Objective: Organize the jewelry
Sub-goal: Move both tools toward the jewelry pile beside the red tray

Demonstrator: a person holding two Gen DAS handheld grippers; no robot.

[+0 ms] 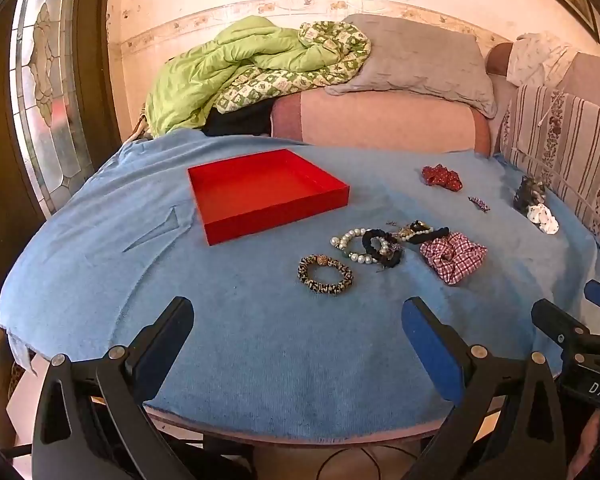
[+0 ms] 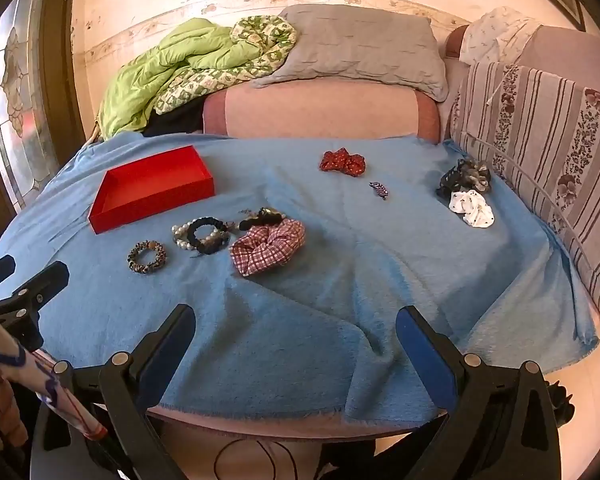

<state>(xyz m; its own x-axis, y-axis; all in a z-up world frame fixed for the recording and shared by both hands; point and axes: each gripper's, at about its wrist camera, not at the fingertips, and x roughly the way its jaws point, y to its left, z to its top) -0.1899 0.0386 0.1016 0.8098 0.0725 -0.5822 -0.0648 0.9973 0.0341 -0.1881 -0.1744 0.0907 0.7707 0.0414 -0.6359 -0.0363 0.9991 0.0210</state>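
Observation:
An empty red tray (image 1: 236, 222) (image 2: 112, 220) lies on the blue cloth. Near it lie a leopard bracelet (image 1: 325, 275) (image 2: 147, 256), a pearl bracelet (image 1: 350, 246) (image 2: 183, 238), a black scrunchie (image 1: 382, 248) (image 2: 208, 236) and a red checked scrunchie (image 1: 454, 256) (image 2: 268, 246). Farther off are a red dotted scrunchie (image 1: 442, 177) (image 2: 342, 162), a small purple clip (image 1: 479, 203) (image 2: 379, 189), a dark scrunchie (image 1: 529, 194) (image 2: 466, 178) and a white scrunchie (image 1: 544, 218) (image 2: 472, 206). My left gripper (image 1: 296, 320) and right gripper (image 2: 296, 324) are open and empty, over the cloth's near edge.
The blue cloth (image 1: 100, 260) (image 2: 380, 260) covers a round table. A pink sofa with a green quilt (image 1: 228, 68) and grey pillow (image 2: 360, 48) stands behind. A striped cushion (image 2: 540, 140) lies at the right. A glass door (image 1: 48, 100) is at the left.

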